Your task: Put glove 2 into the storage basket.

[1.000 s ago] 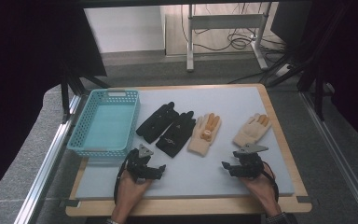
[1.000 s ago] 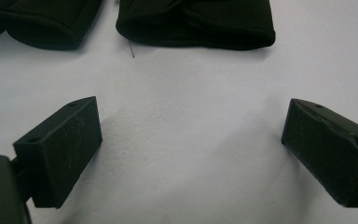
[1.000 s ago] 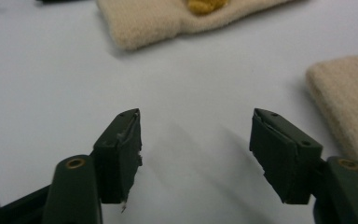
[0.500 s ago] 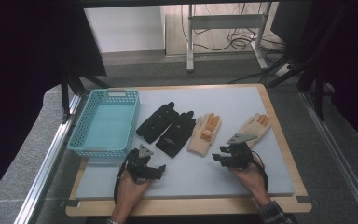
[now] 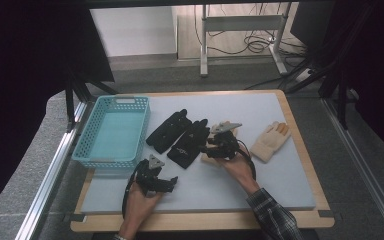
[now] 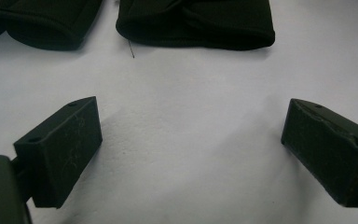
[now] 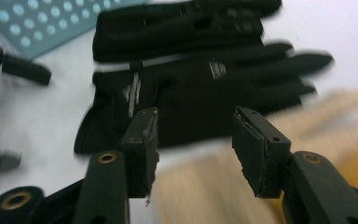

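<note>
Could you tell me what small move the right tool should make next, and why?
Probably lower it onto the nearer tan glove. The right tool hovers above that glove beside the black gloves, jaws half open with nothing between them, having just closed partway.

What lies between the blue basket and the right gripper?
In the high view, two black gloves lie side by side between the blue basket and the right gripper, which hovers over a tan glove.
</note>
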`<state>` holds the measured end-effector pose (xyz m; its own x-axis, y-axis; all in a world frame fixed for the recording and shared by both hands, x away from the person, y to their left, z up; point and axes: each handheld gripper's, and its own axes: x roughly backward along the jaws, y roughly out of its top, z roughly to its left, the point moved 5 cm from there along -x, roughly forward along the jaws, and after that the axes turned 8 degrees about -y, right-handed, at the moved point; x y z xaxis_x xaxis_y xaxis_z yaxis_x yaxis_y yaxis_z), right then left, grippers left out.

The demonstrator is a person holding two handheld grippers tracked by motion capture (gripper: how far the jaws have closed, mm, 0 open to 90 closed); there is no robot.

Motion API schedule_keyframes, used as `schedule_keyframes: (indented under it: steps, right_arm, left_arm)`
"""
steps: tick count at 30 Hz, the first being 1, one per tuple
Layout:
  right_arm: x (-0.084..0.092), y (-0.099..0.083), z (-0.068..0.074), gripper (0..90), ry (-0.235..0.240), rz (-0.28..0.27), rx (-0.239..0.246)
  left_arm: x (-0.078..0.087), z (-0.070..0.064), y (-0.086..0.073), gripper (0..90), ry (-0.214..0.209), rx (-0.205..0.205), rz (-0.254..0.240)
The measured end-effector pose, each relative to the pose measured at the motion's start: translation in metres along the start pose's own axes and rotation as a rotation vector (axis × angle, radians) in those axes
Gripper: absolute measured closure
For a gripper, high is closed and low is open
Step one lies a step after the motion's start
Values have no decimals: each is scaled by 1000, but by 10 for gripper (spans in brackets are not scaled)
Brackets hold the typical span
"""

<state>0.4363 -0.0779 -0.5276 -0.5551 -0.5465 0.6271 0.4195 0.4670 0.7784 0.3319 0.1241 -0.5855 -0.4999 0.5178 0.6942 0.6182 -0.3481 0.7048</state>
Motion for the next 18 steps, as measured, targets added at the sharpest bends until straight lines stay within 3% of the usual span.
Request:
schedule_keyframes:
  steps: [10,18]
  right_arm:
    - [-44,33,6,544,-12,0,31]
    - [-79,48,13,434,-28,24,38]
  left_arm:
    - [0,0,0,53,-2,2,0]
    - [0,0,0,53,-3,2,-1]
